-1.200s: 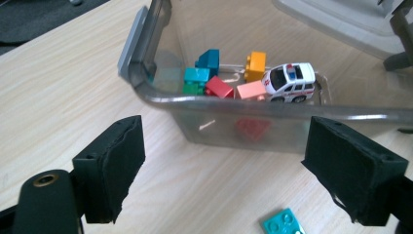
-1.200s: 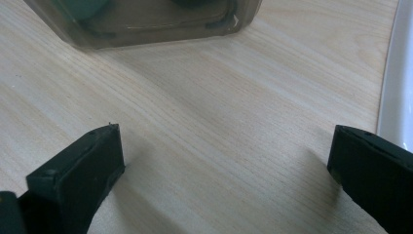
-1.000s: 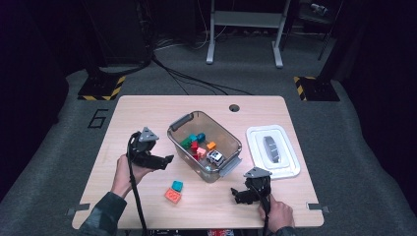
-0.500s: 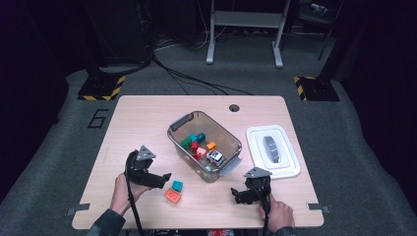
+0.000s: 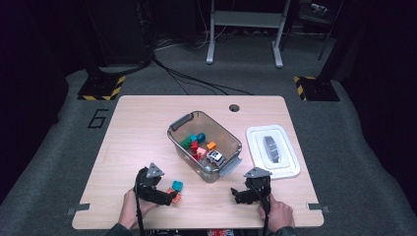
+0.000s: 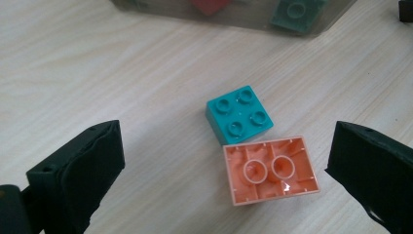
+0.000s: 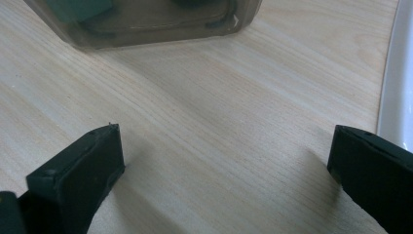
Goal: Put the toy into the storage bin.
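The left gripper (image 6: 226,168) has just been opening and now stands wide over two loose bricks with nothing pinched. The orange brick (image 6: 270,169) lies nearest, hollow side up, toward the right-hand jaw in the left gripper view; centring over it and closing on its long sides should give a square hold. The teal brick (image 6: 238,114) touches its far edge. Beyond sits the clear bin (image 5: 204,145). The right gripper (image 7: 226,170) rests open over bare table (image 7: 204,112).

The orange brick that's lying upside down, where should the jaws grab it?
Grip the orange brick across its two short ends, coming straight down from above with the open left gripper. It lies flat, hollow side up, and the teal brick touches one long side, so the short ends look freest.
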Tool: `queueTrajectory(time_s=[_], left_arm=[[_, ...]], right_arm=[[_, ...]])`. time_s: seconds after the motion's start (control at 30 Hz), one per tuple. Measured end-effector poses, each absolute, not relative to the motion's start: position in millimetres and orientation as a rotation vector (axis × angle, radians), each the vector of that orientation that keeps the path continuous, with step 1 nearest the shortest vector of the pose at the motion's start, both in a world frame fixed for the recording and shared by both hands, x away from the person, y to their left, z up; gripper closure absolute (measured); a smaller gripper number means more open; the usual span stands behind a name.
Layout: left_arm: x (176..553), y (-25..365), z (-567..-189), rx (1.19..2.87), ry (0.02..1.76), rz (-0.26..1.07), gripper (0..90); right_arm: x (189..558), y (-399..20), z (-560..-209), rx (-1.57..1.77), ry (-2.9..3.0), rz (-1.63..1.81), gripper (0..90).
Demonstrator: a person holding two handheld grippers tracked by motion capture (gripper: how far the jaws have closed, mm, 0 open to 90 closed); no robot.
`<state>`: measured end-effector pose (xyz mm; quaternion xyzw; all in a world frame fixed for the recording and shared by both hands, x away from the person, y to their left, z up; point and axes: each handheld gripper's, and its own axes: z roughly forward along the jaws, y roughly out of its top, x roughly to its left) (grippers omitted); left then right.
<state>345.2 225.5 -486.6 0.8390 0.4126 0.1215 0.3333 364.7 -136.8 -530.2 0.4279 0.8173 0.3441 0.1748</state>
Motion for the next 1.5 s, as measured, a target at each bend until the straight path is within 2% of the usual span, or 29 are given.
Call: queueTrajectory(time_s=[0.27,0.3,0.37,0.4,0.47,0.57,1.1,1.5], left_arm=[[339,215,-505,2.227,1.084,0.306,0.2],[338,214,-506,2.220,1.087,0.317,2.9],[336,215,-507,2.221,1.077,0.313,16.5],[335,215,-508,2.211,1.077,0.318,17.7],[334,215,-508,2.210,1.066,0.317,27.9],[332,215,-508,2.209,1.059,0.328,37.9],[332,228,-506,2.174,1.093,0.335,42.0],[340,243,-488,2.134,1.111,0.342,42.8]], right_arm=[[365,-137,-530,1.213,2.316,0.975,0.0],[365,-137,-530,1.213,2.316,0.975,0.0],[365,-137,-530,1.213,2.316,0.975,0.0],[365,-137,-530,1.213,2.316,0.975,0.0],[365,-137,-530,1.213,2.316,0.975,0.0],[365,-137,-530,1.213,2.316,0.975,0.0],[365,-137,-530,1.203,2.322,0.971,0.0],[365,-137,-530,1.213,2.316,0.975,0.0]])
